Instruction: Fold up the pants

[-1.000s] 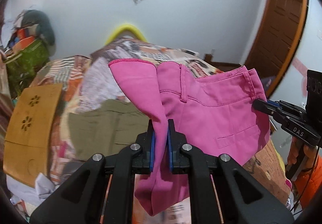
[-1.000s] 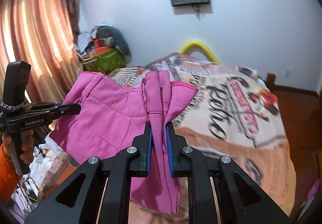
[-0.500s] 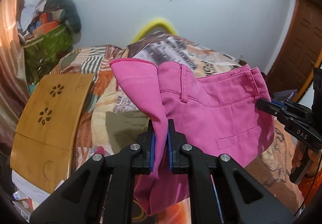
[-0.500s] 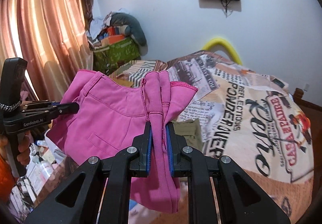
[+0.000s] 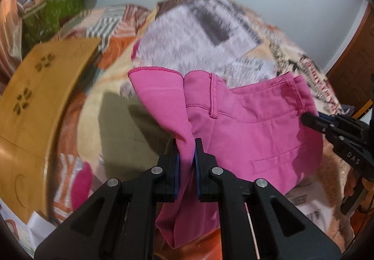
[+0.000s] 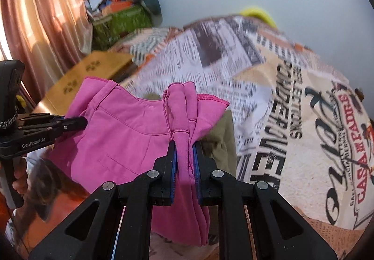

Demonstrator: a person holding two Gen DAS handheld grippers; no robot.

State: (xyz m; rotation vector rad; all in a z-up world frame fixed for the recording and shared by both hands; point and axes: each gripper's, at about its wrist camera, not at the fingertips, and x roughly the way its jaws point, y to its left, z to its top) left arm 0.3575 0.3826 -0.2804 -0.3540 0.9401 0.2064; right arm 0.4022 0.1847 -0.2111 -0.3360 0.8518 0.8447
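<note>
Pink pants (image 5: pixel 252 129) hang in the air above the bed, stretched between both grippers by the waistband. My left gripper (image 5: pixel 186 143) is shut on a bunched pink fold at one waist corner. My right gripper (image 6: pixel 184 145) is shut on the other bunched corner of the pink pants (image 6: pixel 121 138). The right gripper (image 5: pixel 311 119) shows at the right edge of the left wrist view, clamped on the waistband. In the right wrist view the left gripper (image 6: pixel 81 123) pinches the far corner. A back pocket seam faces both cameras.
Under the pants lies a bed with a newspaper-print cover (image 6: pixel 292 119). An olive garment (image 5: pixel 131 129) rests on it. A wooden lap tray (image 5: pixel 39 87) lies on the left side. A green box (image 6: pixel 121 23) and clutter stand by the curtain (image 6: pixel 39 14). A wooden door (image 5: pixel 350 49) is right.
Both grippers have come down and forward with the pink pants; the bed now fills more of each view and the wall screen has slid off the top. Grips unchanged.
</note>
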